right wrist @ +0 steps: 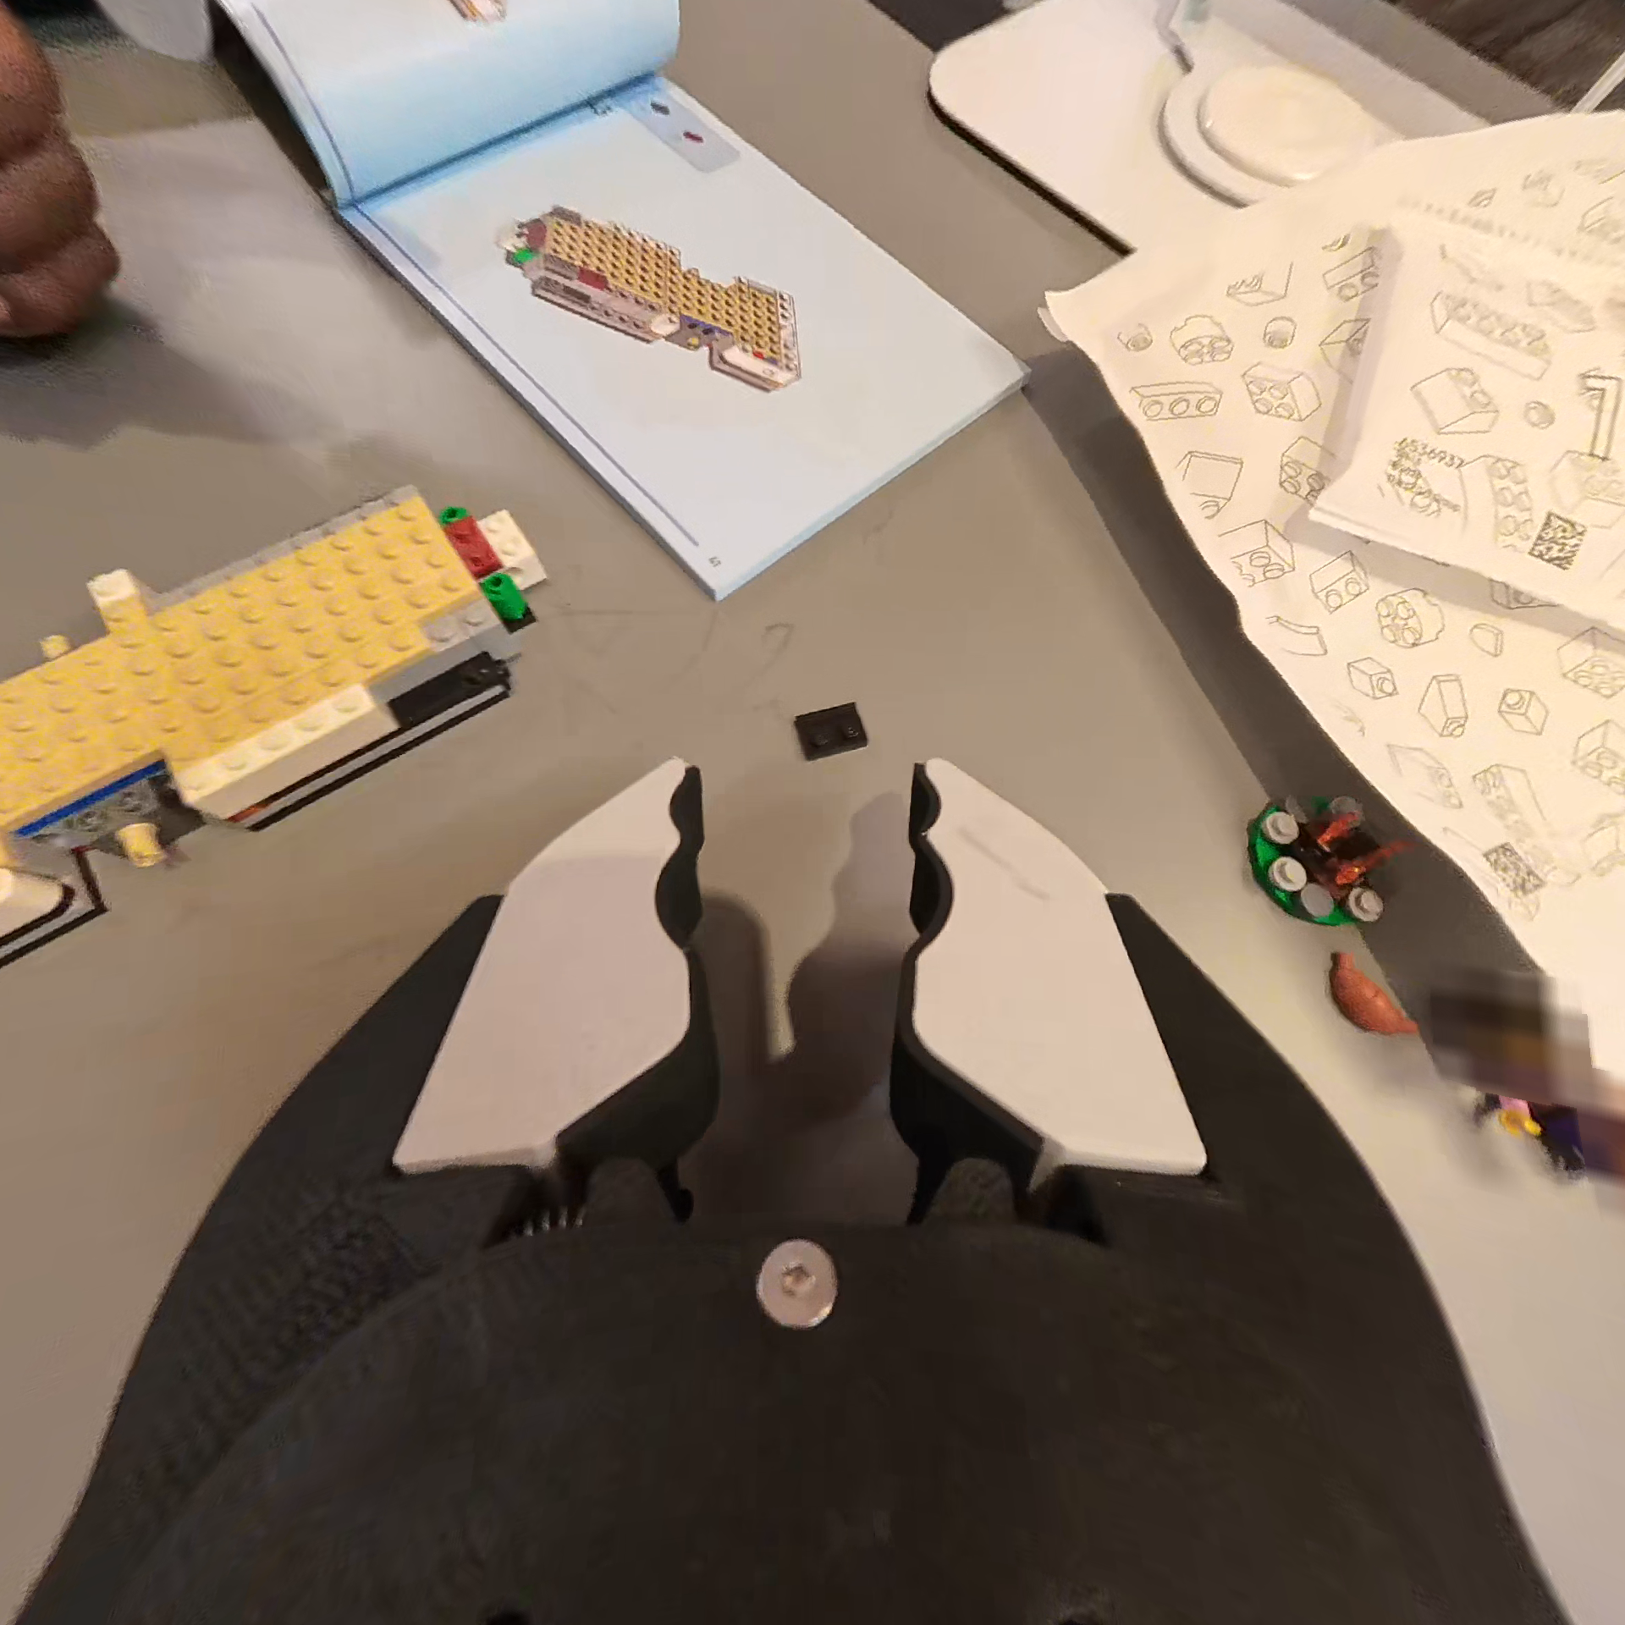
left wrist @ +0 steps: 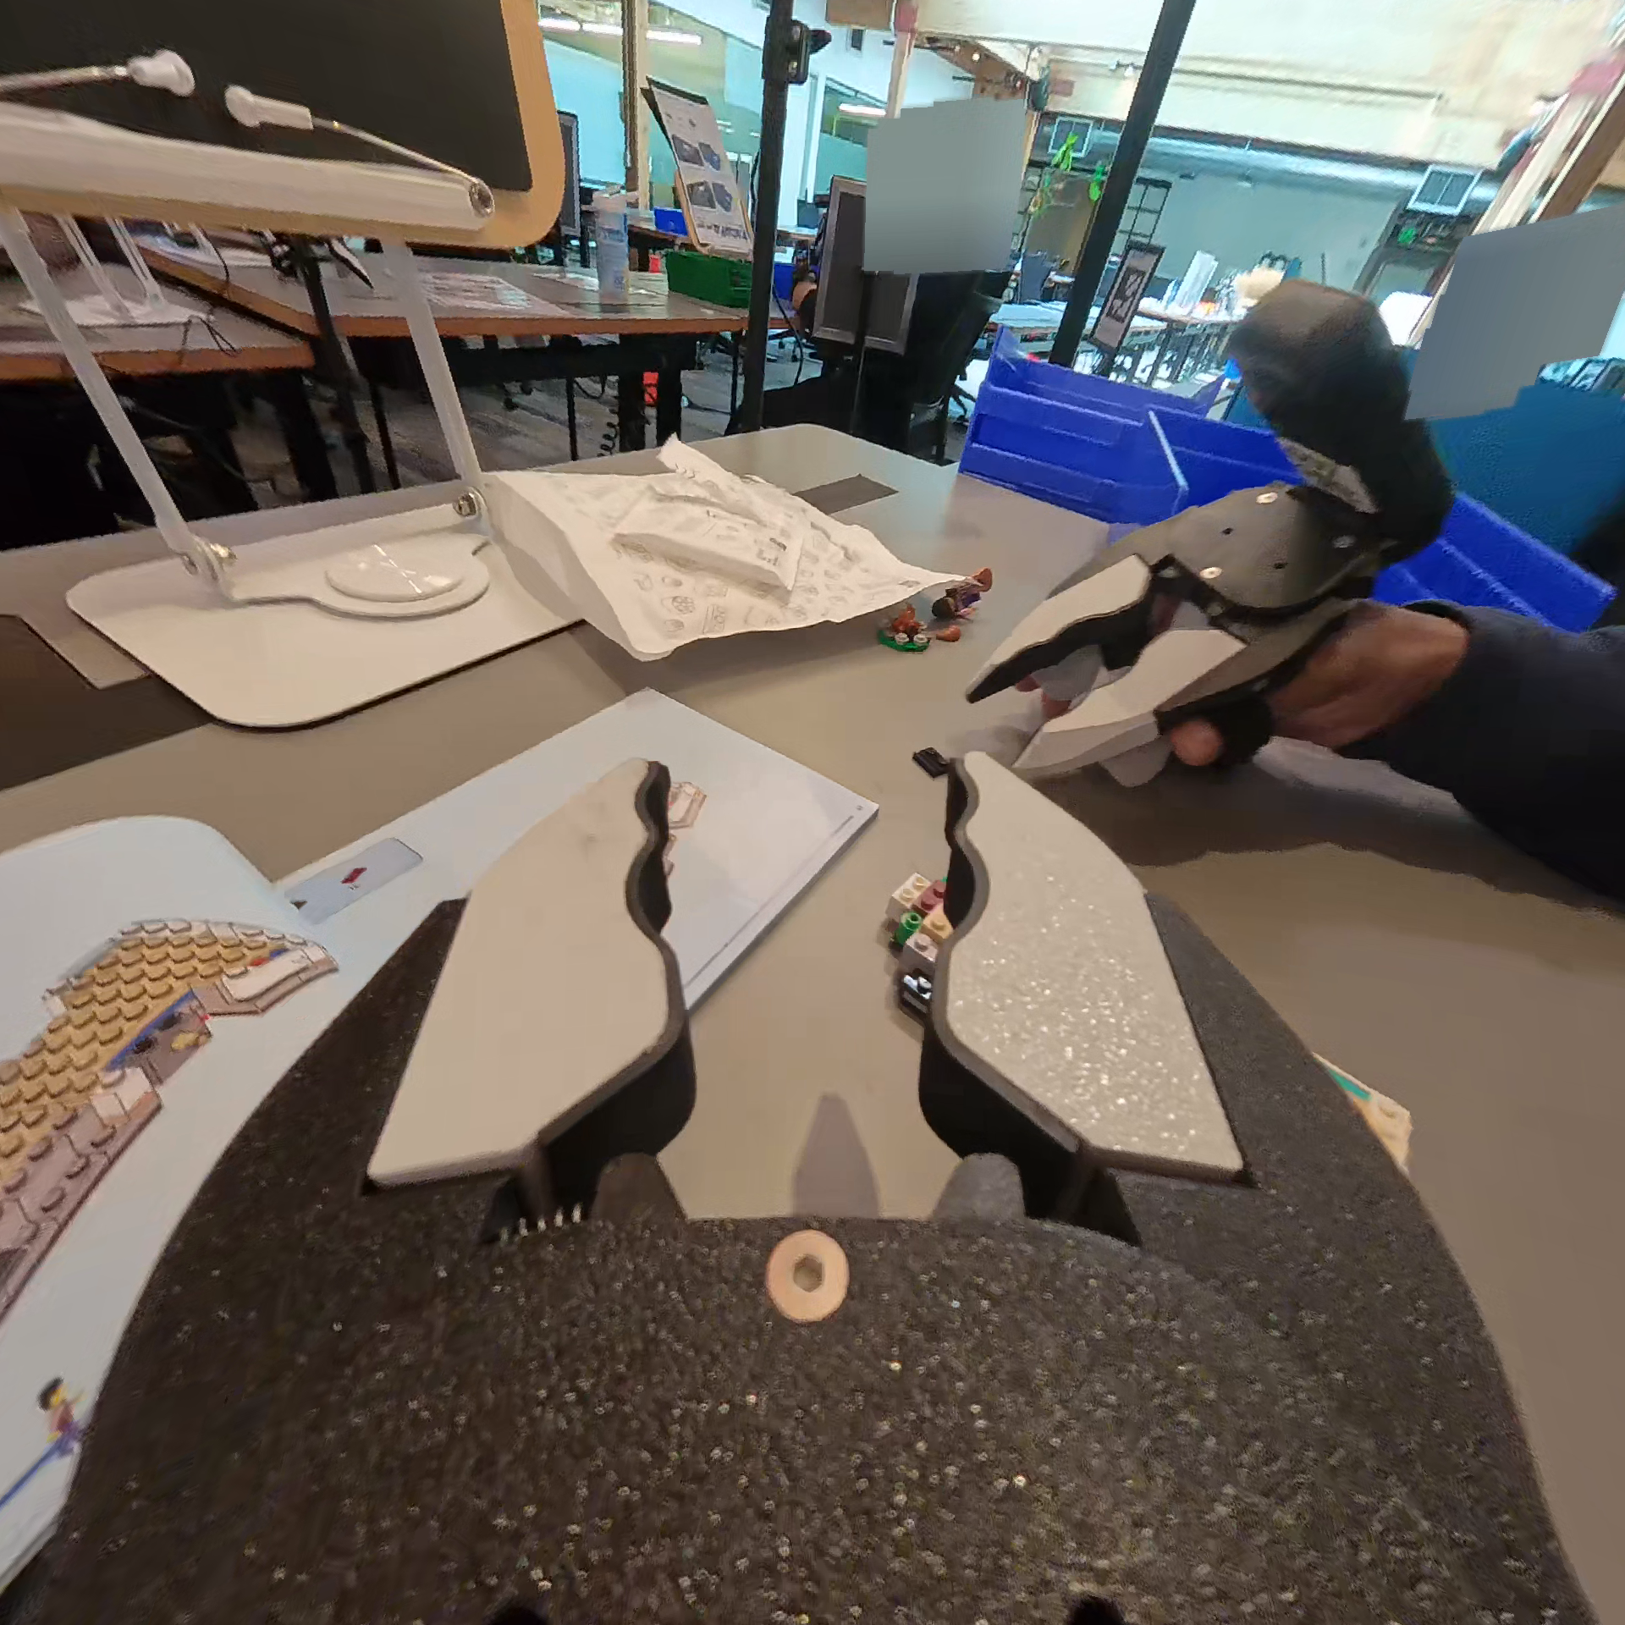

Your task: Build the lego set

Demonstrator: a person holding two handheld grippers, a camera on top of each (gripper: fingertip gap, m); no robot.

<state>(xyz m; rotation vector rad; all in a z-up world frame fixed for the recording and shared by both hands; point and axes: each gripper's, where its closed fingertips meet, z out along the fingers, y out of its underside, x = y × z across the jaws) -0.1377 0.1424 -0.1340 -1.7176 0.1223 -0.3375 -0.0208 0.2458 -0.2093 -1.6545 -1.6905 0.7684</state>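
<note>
Nearest, left gripper (left wrist: 805,783): jaws wide apart, nothing between them, above grey matte tabletop (left wrist: 791,1038); tan-topped toy brick model (left wrist: 919,932) just beside right finger.
Right gripper (right wrist: 805,774): jaws apart, bare; small flat black two-stud brick plate (right wrist: 828,728) just ahead of fingertips.
Mid-table: open pale-blue instruction booklet (right wrist: 703,352); round green studded toy base (right wrist: 1310,857).
Farther: crumpled white printed paper bag (left wrist: 703,545); white stand base (left wrist: 290,642).
Room: blue plastic bins (left wrist: 1082,440), desks behind.

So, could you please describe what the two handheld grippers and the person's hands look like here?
Each gripper, left gripper and right gripper, has a black, grainy, rounded body with a silver screw at its centre and two light grey fingers lined with wavy black pads. The right hand wears a black fingerless glove and a dark blue sleeve. No cables show.
</note>
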